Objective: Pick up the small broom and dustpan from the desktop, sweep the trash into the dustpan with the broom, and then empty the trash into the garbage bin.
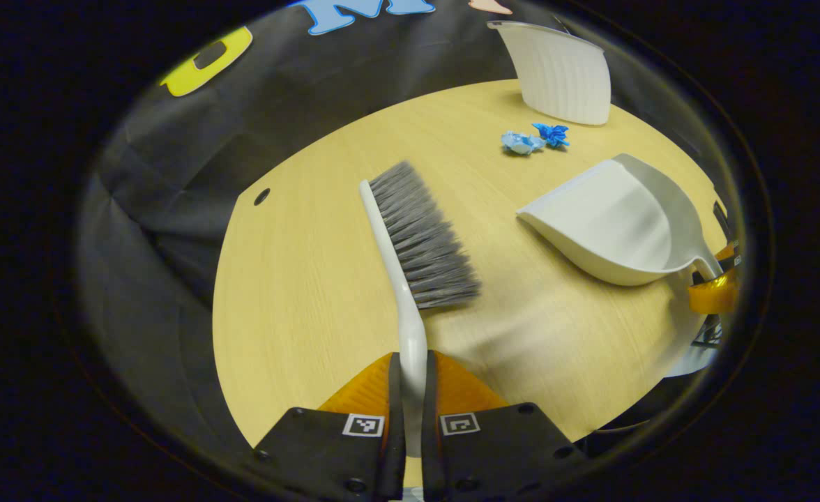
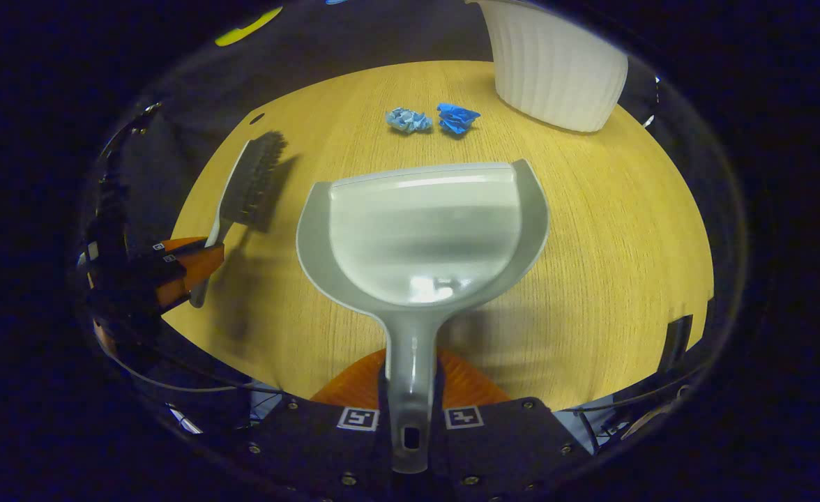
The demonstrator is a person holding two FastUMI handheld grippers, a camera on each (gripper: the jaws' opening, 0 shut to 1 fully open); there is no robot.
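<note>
My left gripper [image 1: 410, 369] is shut on the white handle of the small broom [image 1: 410, 237], whose grey bristles point right, a little above the wooden desktop [image 1: 298, 293]. My right gripper [image 2: 410, 376] is shut on the handle of the grey-white dustpan [image 2: 420, 230], which is held level over the desk with its mouth facing away. Two crumpled blue paper scraps [image 2: 432, 119] lie beyond the dustpan's lip, also seen as blue paper scraps [image 1: 534, 138] in the left gripper view. The dustpan [image 1: 612, 223] sits right of the broom there; the broom [image 2: 246, 188] and left gripper [image 2: 187, 268] show at left in the right gripper view.
A white ribbed garbage bin [image 2: 556, 66] stands at the desk's far right, just behind the scraps; the same bin [image 1: 560, 73] shows in the left gripper view. A small cable hole [image 1: 261, 196] marks the desk's far left. Black cloth wall rings the desk.
</note>
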